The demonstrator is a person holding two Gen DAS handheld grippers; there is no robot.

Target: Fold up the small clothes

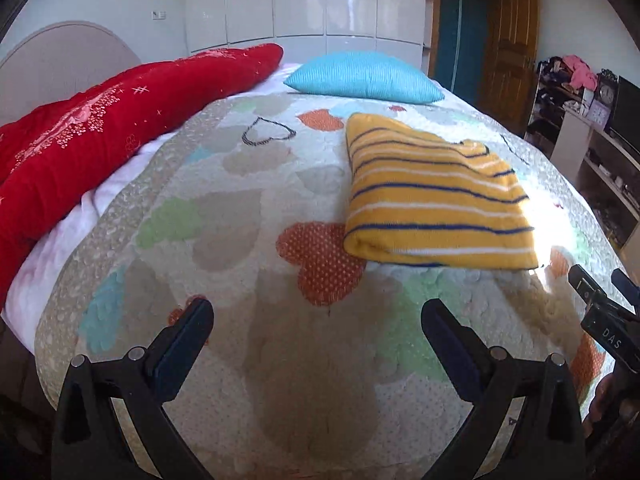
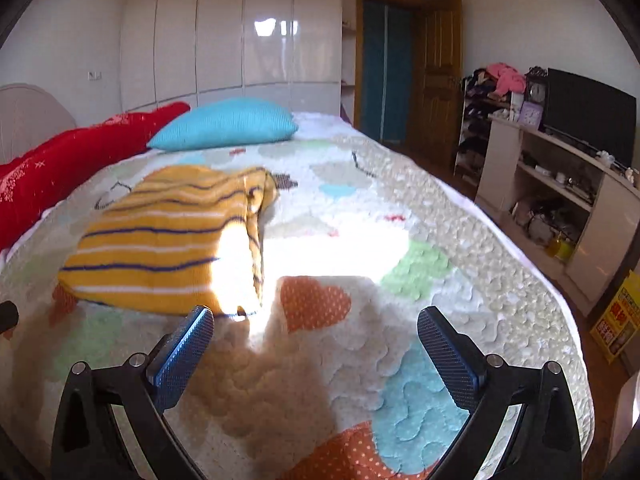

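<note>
You held your left gripper (image 1: pixel 318 320) over the bed cover (image 1: pixel 224 216), and its two fingers were spread wide with nothing between them. Your right gripper (image 2: pixel 316 328) was the same: fingers far apart, holding nothing. The yellow striped top (image 1: pixel 432 196) lay folded flat on the bed cover, out in front of both grippers and not touching them. From the left camera it sat ahead and to the right; from the right camera it sat ahead and to the left, just past the left finger (image 2: pixel 182 354). A bright patch of sun fell on one edge of it. Behind it lay a blue pillow (image 1: pixel 364 76) and a red blanket (image 1: pixel 100 128).
</note>
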